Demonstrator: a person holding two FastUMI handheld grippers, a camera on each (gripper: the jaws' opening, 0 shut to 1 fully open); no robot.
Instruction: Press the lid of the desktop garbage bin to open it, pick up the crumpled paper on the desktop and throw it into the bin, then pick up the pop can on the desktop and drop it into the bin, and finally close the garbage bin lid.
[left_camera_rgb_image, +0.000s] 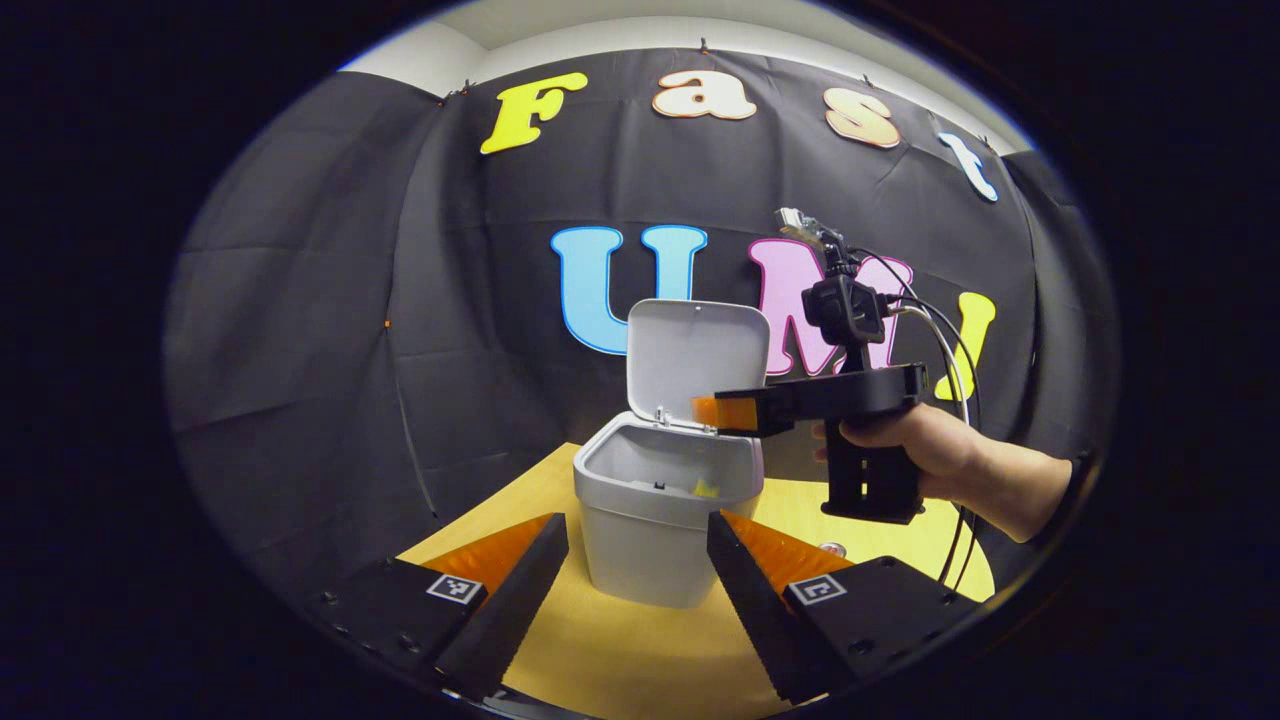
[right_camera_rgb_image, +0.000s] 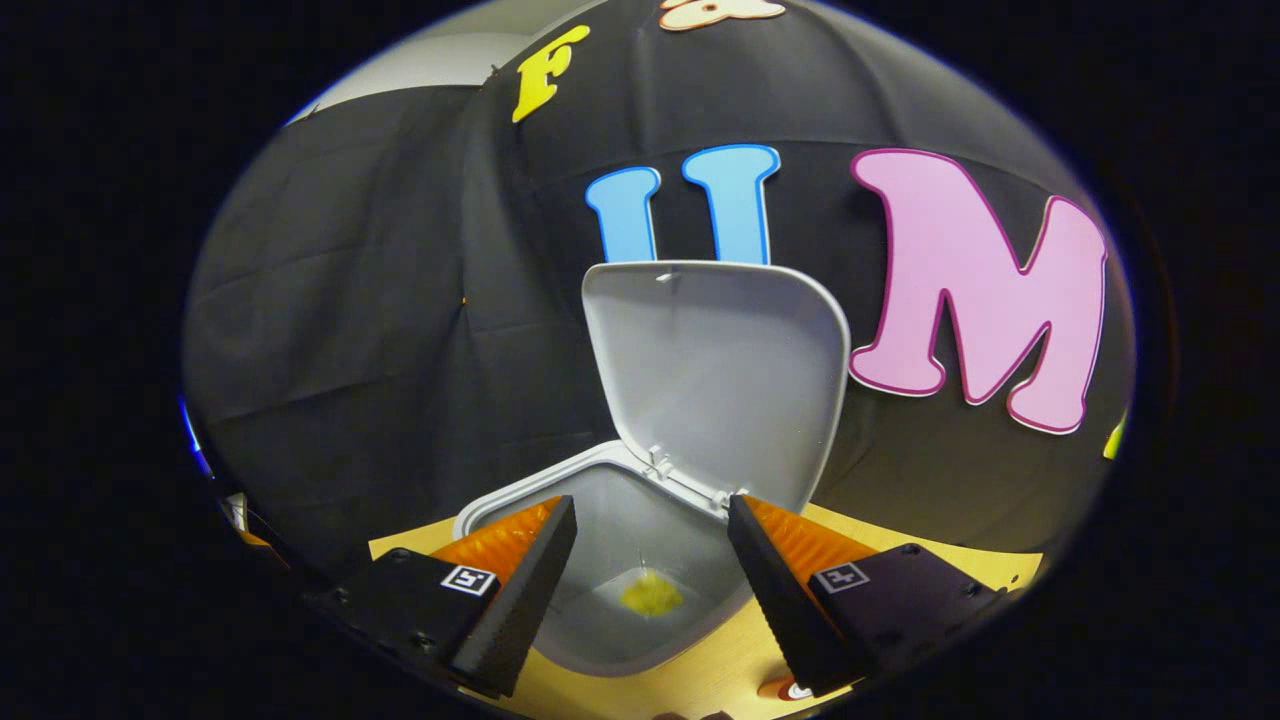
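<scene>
Spread wide and holding nothing, the left hand-held gripper (left_camera_rgb_image: 637, 600) faces the garbage bin (left_camera_rgb_image: 650, 520) on the table (left_camera_rgb_image: 620, 650). Its lid (right_camera_rgb_image: 715, 380) stands upright. The right hand-held gripper (right_camera_rgb_image: 650, 600), also spread, hovers above the crumpled paper (right_camera_rgb_image: 651, 594) lying inside.

At the right of the left gripper view, a hand (left_camera_rgb_image: 915, 440) grips a black pistol-style right gripper (left_camera_rgb_image: 712, 412) carrying a boxy camera (left_camera_rgb_image: 845, 310) and trailing looped cables (left_camera_rgb_image: 955, 370). Along the bottom, the left gripper (left_camera_rgb_image: 638, 560) has ribbed wedge fingers, screws and square black-and-white markers (left_camera_rgb_image: 455, 588).
</scene>
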